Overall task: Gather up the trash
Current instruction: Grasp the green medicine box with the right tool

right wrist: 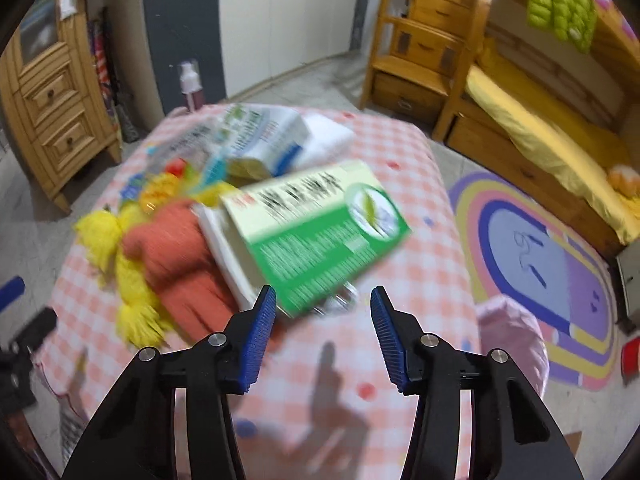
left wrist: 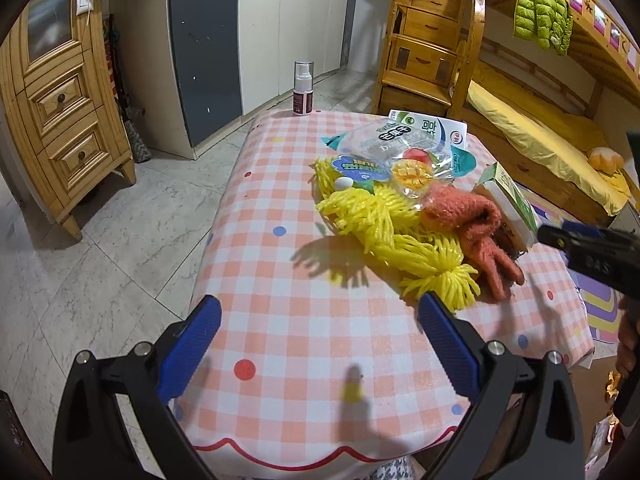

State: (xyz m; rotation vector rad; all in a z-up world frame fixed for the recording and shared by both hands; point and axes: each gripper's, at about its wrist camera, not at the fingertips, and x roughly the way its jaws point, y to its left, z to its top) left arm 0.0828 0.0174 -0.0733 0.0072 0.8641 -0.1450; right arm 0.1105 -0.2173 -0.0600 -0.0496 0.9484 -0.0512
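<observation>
A pile of litter lies on the checked tablecloth [left wrist: 304, 320]. It holds yellow foam netting [left wrist: 376, 224], a clear fruit snack wrapper [left wrist: 404, 160], an orange knitted glove [left wrist: 476, 228] and a green and white carton [right wrist: 316, 232]. My left gripper [left wrist: 320, 344] is open and empty, short of the netting. My right gripper [right wrist: 323, 332] is open and empty, just in front of the carton's near corner; it also shows at the right edge of the left wrist view [left wrist: 588, 256]. The right wrist view is blurred.
A spray bottle [left wrist: 303, 88] stands at the table's far edge. A white and green packet [left wrist: 432, 126] lies behind the pile. A wooden cabinet [left wrist: 60, 120] stands left, a bunk bed [left wrist: 540, 128] right, with a coloured rug [right wrist: 540, 264] on the floor.
</observation>
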